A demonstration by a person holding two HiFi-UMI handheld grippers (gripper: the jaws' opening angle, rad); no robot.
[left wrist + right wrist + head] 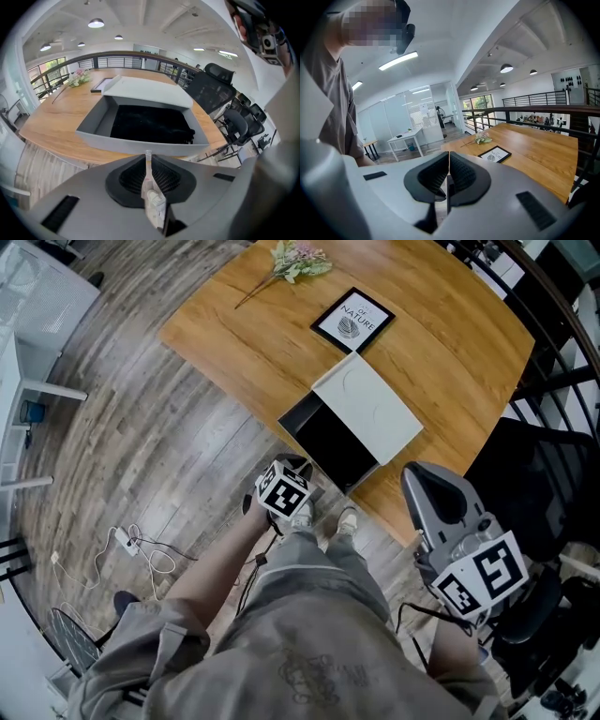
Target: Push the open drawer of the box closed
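A white box [367, 407] lies at the near edge of the wooden table [253, 343]. Its grey drawer [330, 444] is pulled out toward me, the black inside showing. In the left gripper view the drawer's front wall [140, 140] runs just past the jaws, with the box lid [145, 89] behind it. My left gripper [298, 468] hangs just in front of the drawer's left corner, apart from it. Its tips [148, 157] meet with nothing held. My right gripper [417, 472] is off to the right of the drawer, shut and empty [449, 166].
A framed print [352, 321] and a flower sprig [298, 261] lie farther back on the table. A black office chair [534, 474] stands at the right. A cable [131, 545] trails on the wooden floor at the left. My feet are just below the table edge.
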